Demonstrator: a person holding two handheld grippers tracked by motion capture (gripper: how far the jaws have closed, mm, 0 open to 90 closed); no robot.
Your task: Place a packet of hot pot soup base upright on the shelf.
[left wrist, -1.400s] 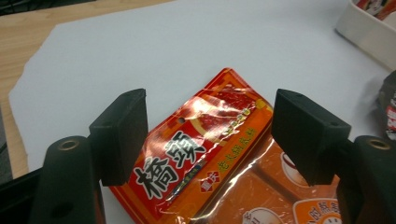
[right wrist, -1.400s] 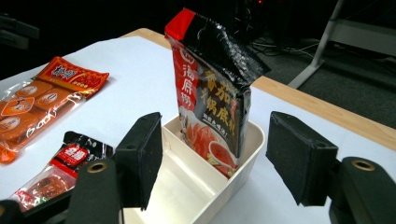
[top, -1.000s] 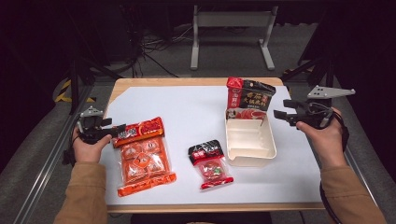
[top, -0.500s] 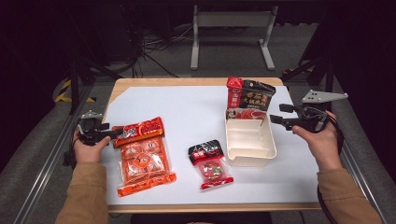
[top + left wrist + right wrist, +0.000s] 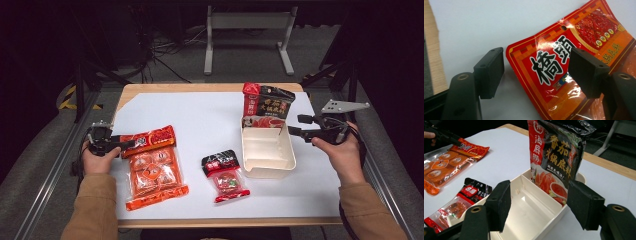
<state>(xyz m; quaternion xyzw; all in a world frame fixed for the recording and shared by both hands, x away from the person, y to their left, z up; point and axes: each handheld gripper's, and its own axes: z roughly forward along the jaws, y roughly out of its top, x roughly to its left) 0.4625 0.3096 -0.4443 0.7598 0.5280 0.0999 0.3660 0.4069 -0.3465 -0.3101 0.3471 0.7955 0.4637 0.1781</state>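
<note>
One pouch (image 5: 266,107) stands in the box (image 5: 267,150). Orange pack (image 5: 152,160) lies flat on the surface, left gripper (image 5: 536,72) wide astride its corner, ungripped. Right gripper (image 5: 539,202) wide, empty

Three sauce packets (image 5: 152,165) (image 5: 225,175) (image 5: 266,104), one white tray (image 5: 268,156), two grippers (image 5: 120,145) (image 5: 296,125).

I held my left gripper (image 5: 131,143) low at the left edge of the table (image 5: 210,107), with its jaws wide apart and pointing toward the table's middle. My left hand (image 5: 97,159) wrapped its body, forearm coming from the near side. My right gripper (image 5: 294,125) hovered over the right part of the table, jaws also apart, carried by my right hand (image 5: 342,155).
</note>
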